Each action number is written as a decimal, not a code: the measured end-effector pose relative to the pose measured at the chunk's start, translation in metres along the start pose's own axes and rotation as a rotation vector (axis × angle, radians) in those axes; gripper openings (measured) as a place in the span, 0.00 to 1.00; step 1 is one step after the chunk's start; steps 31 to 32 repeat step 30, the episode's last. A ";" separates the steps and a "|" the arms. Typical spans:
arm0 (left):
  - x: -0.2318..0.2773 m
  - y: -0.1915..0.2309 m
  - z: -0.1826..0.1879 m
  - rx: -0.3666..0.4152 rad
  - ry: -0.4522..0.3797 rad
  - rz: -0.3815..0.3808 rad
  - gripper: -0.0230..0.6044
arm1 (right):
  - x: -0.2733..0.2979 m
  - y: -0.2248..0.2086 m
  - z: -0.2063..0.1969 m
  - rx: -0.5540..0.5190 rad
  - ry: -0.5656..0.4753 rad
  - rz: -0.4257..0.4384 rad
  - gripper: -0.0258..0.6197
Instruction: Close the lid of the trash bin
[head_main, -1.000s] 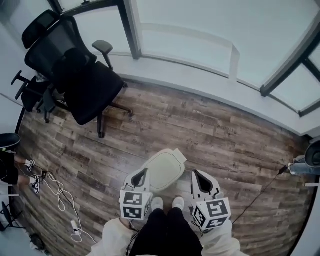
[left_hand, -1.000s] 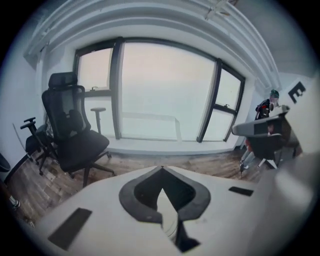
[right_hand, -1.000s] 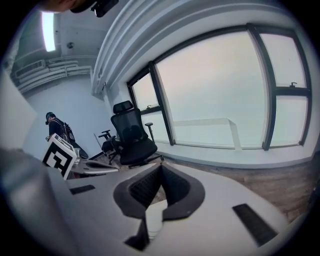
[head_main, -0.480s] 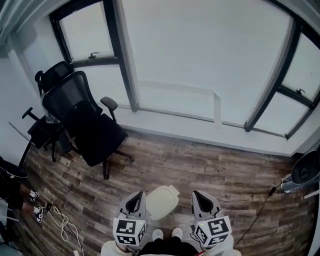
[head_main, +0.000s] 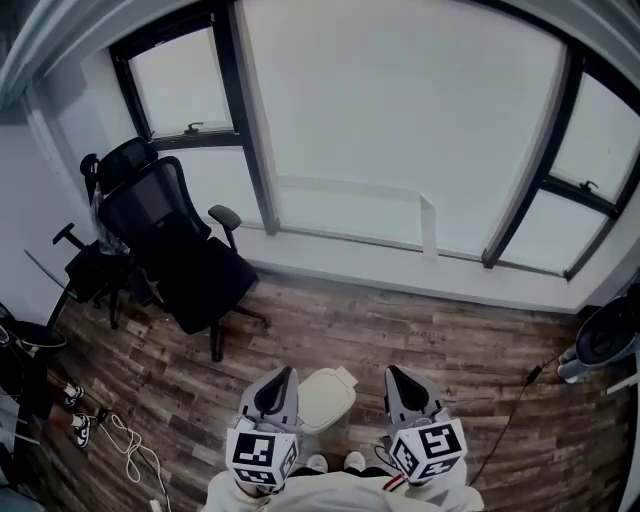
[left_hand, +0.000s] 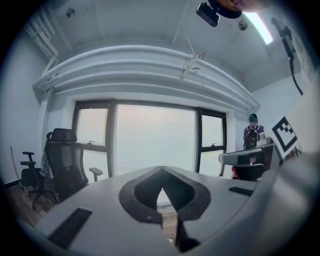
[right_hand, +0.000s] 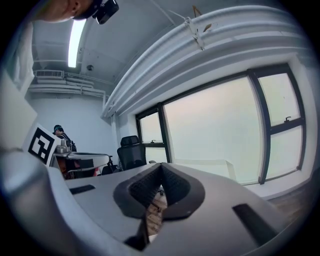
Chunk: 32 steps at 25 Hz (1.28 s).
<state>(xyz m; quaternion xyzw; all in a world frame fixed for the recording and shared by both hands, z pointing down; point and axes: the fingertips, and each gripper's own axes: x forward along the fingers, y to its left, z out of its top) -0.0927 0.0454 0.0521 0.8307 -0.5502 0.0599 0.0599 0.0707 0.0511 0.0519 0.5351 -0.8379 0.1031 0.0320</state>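
Note:
The cream trash bin (head_main: 325, 398) stands on the wood floor just ahead of the person's feet, its lid lying flat on top. My left gripper (head_main: 278, 379) hangs just left of the bin, and my right gripper (head_main: 403, 378) hangs to its right. Both point forward and up, jaws pressed together with nothing between them. In the left gripper view the left gripper (left_hand: 161, 180) faces the windows. In the right gripper view the right gripper (right_hand: 161, 181) does the same. Neither gripper view shows the bin.
A black office chair (head_main: 175, 250) stands at the left near the window wall. A white cable (head_main: 125, 440) trails on the floor at lower left. A fan base (head_main: 600, 345) with a cord sits at the right edge. Another person (left_hand: 252, 132) stands by a desk.
The head view has tilted up and pulled back, so the bin now looks smaller and lower in frame. Both grippers stay on either side of it, shut.

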 end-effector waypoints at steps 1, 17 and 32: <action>-0.002 0.000 -0.001 -0.004 0.002 0.002 0.05 | -0.003 0.000 0.001 0.005 -0.006 -0.002 0.08; 0.001 0.006 0.004 0.000 -0.003 0.002 0.05 | -0.004 0.003 0.012 -0.013 -0.032 -0.020 0.08; 0.008 0.008 0.001 -0.002 -0.003 -0.001 0.05 | 0.005 0.003 0.003 -0.006 -0.018 -0.011 0.07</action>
